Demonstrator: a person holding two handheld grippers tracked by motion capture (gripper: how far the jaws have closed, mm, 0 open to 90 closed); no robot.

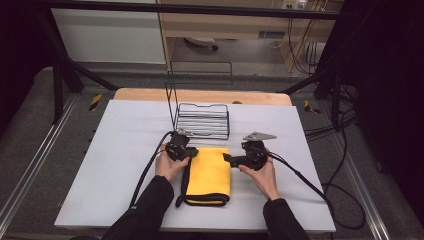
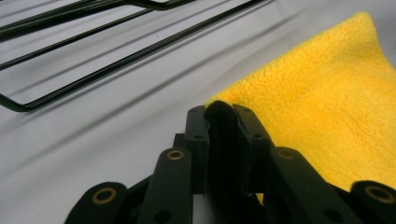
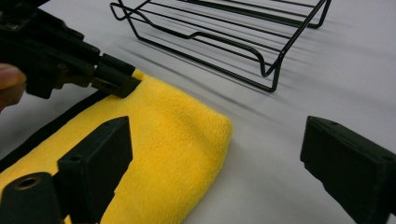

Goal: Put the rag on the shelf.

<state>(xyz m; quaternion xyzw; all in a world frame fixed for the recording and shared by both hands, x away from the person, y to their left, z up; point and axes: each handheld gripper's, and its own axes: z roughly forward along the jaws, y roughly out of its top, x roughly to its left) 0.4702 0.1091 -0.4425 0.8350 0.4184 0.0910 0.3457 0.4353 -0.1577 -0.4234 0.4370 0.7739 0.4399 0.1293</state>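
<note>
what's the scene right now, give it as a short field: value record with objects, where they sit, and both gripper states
surface: white table top
cloth: folded yellow cloth with black edging, flat on the table near the person
rack: black wire rack, on the table beyond the cloth, apart from it
left gripper: left gripper shut on the cloth's black-edged far left corner
right gripper: right gripper open, jaws wide, one over the cloth's right edge, one over bare table
hands: one on each gripper
</note>
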